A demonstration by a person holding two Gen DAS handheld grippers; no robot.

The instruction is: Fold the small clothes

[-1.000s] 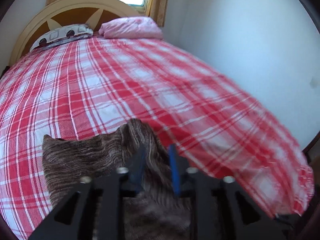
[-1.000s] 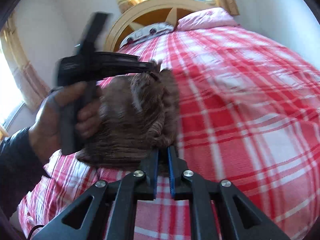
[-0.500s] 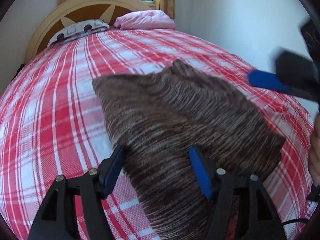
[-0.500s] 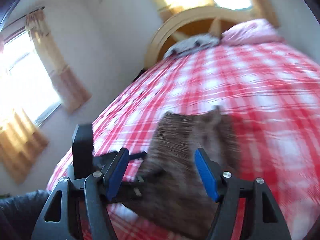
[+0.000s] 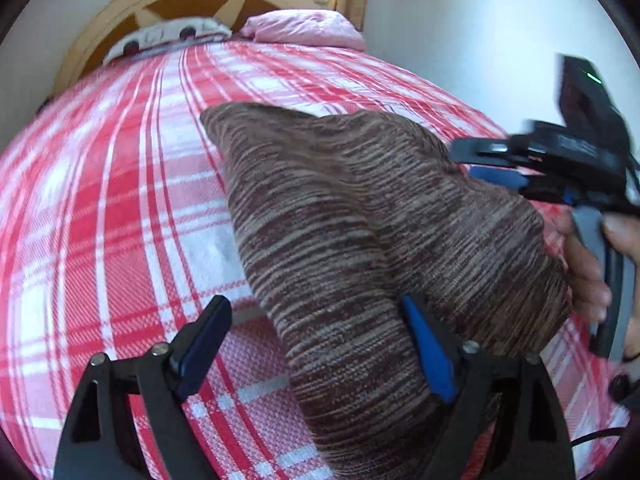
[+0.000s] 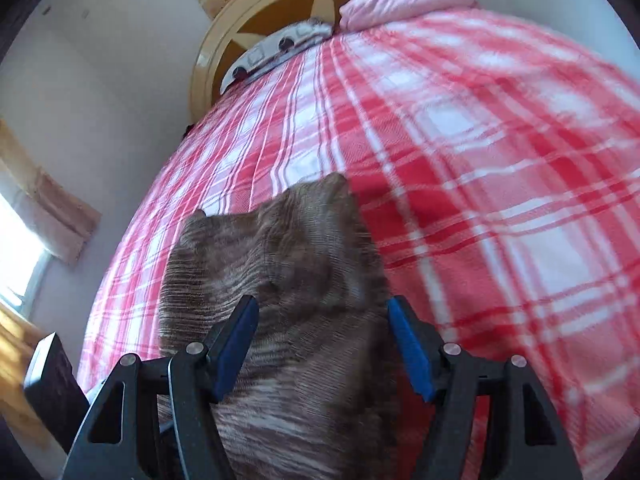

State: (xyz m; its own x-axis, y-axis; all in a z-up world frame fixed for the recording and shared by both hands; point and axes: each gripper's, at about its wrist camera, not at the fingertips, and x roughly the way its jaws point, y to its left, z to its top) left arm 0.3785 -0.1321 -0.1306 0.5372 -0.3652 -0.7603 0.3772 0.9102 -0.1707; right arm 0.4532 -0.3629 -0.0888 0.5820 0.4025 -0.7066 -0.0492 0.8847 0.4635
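Brown striped knit garment lies folded on the red-and-white plaid bedspread, near the foot end; two layers visible with a ridge running down the middle, one pointed corner toward the headboard. Heathered brown/tan horizontal stripes, thick weave.

Left gripper: jaws wide apart and have just been opening, cloth below and between them, pads not pressing it.

Right gripper: jaws spread, released, garment under the gap; that view is motion-blurred, so contact is probably none.

Pink pillow and a patterned pillow at the headboard.
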